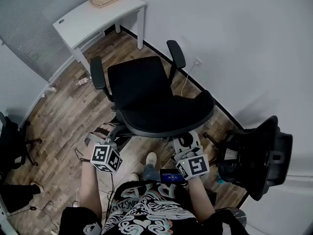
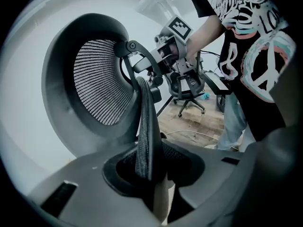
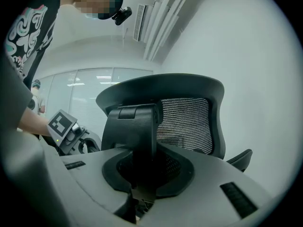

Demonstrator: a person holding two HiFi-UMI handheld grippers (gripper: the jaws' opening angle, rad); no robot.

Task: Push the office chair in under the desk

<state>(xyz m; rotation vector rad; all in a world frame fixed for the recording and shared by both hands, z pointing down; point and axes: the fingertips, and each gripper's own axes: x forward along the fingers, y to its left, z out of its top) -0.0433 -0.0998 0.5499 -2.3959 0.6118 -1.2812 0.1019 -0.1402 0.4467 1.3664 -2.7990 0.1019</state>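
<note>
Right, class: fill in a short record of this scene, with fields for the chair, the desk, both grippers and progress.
chair: black, out on the floor, apart from desk
desk: white, in the corner ahead
left gripper: shut on chair's back edge
right gripper: shut on chair's back
progress: chair not yet under desk

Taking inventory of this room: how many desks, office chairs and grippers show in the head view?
Desk: 1
Office chairs: 2, centre chair and right chair; dark shape at left edge unclear
Grippers: 2, left gripper, right gripper
Total: 5
</note>
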